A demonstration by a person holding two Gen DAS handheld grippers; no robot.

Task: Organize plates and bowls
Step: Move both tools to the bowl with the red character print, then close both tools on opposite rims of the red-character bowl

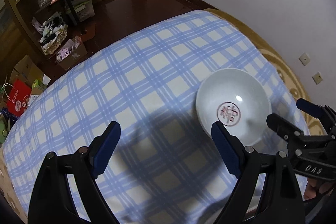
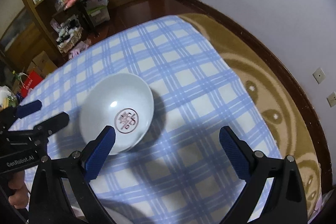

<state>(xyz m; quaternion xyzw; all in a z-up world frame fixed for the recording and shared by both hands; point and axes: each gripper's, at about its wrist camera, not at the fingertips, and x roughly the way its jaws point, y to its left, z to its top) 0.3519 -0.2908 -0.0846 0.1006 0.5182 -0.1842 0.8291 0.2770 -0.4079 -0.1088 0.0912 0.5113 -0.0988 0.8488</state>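
Blue-checked cloth (image 1: 136,81) covers the surface, cluttered shelves behind. On the left, the left gripper (image 1: 166,140) hangs wide apart and empty; the pale bowl (image 2: 117,112) sits upright between both tools; the right gripper (image 2: 168,140) is equally wide, holding nothing. I'd bring one pad inside the near rim, one outside, then squeeze gently.

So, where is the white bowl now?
The bowl sits upright on the checked cloth, between the two open grippers: at the right in the left wrist view, left of centre in the right wrist view.
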